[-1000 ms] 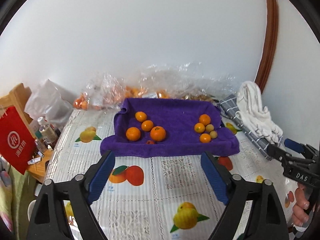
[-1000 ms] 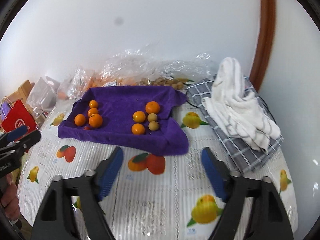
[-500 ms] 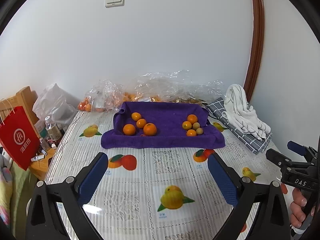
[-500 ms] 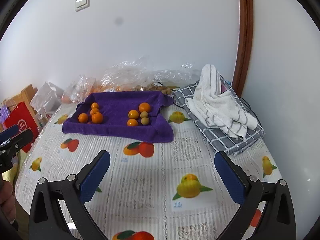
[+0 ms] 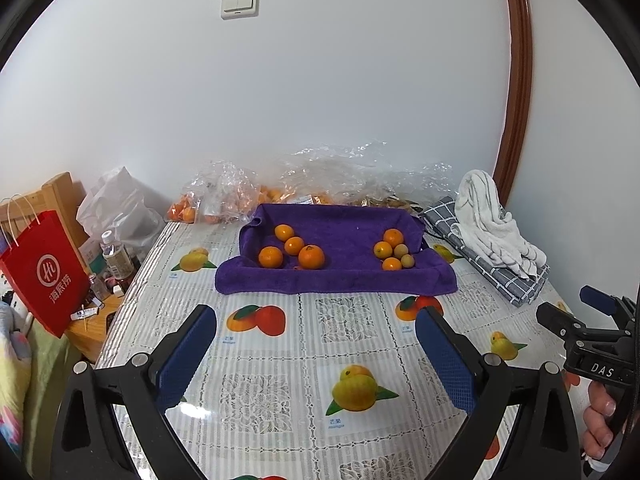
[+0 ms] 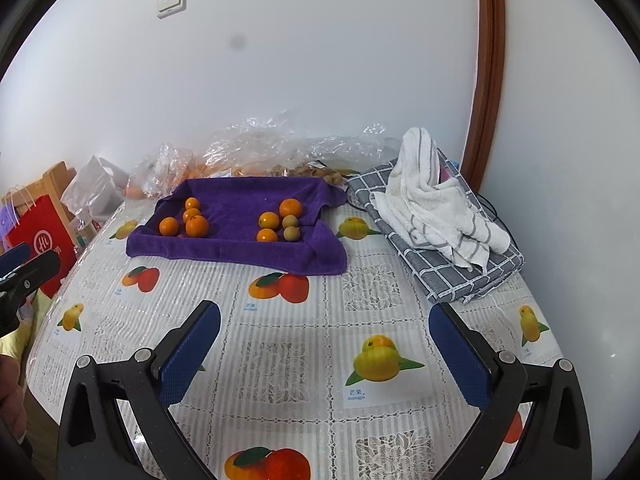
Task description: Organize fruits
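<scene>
A purple towel (image 5: 344,276) (image 6: 240,252) lies at the far side of the table with its edges turned up. On its left part sit several oranges (image 5: 311,257) (image 6: 197,225). On its right part sit three smaller oranges (image 5: 383,249) (image 6: 269,220) and two pale round fruits (image 5: 404,255) (image 6: 291,227). My left gripper (image 5: 316,320) hangs open over the near tablecloth, well short of the towel, nothing between its blue pads. My right gripper (image 6: 324,320) is likewise open and empty, and shows at the right edge of the left wrist view (image 5: 576,312).
A fruit-printed tablecloth (image 5: 348,340) covers the table. Clear plastic bags of fruit (image 5: 224,204) (image 6: 256,152) lie behind the towel by the wall. White towels on a grey checked cloth (image 5: 492,232) (image 6: 436,216) fill the right side. A red paper bag (image 5: 44,272) and bottles stand off the left edge.
Both grippers have pulled back from the towel, which now looks smaller and farther away. Both pairs of jaws have spread wider. The fruit has not moved.
</scene>
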Demonstrator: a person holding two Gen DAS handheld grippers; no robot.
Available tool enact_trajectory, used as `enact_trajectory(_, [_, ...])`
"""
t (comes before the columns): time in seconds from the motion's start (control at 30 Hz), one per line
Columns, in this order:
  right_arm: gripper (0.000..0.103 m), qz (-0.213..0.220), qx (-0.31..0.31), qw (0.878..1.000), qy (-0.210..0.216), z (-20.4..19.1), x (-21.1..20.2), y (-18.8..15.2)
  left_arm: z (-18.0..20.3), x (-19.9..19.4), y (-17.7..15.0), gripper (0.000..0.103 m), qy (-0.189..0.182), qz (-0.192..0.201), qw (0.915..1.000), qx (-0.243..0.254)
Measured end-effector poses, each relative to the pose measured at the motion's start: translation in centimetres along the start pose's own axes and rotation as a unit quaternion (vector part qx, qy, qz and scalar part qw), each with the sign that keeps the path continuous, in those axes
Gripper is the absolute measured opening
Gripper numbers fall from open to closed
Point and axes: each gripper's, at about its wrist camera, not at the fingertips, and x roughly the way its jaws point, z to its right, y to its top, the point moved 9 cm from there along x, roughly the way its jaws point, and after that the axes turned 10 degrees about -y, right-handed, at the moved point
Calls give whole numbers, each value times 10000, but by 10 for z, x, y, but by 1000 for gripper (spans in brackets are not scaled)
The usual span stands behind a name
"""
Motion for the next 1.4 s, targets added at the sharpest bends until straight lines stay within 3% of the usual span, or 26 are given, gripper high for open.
enact_trajectory(1.4, [103, 59, -16, 10000, 9, -1, -4, 1, 3, -3, -1, 101, 8, 17, 10000, 11])
